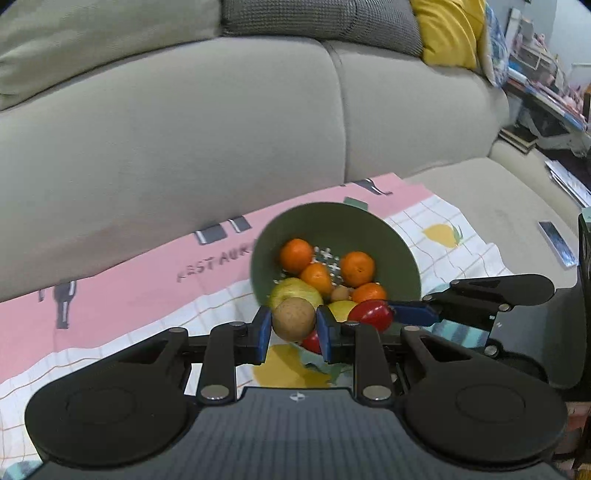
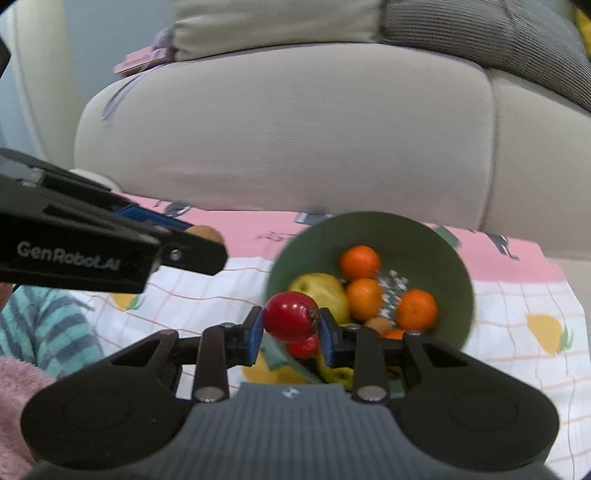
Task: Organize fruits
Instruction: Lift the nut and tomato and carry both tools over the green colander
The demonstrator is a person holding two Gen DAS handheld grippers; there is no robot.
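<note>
A green bowl [image 1: 388,236] [image 2: 436,243] stands on a patterned cloth and holds several oranges [image 1: 295,254] [image 2: 359,261], a yellow-green apple [image 1: 291,291] [image 2: 321,288] and other fruit. My left gripper [image 1: 294,325] is shut on a brown kiwi [image 1: 293,319], held over the bowl's near rim. My right gripper [image 2: 290,325] is shut on a red tomato [image 2: 290,315], also at the near rim. In the left wrist view the right gripper comes in from the right with the tomato [image 1: 371,314]. In the right wrist view the left gripper enters from the left with the kiwi [image 2: 207,232].
The cloth [image 1: 110,295] [image 2: 517,295], pink and checked with lemon prints, covers a low surface before a beige sofa [image 1: 184,129] [image 2: 295,129]. A yellow cushion [image 1: 447,29] sits at the sofa's right. A striped sleeve [image 2: 44,325] shows at the left.
</note>
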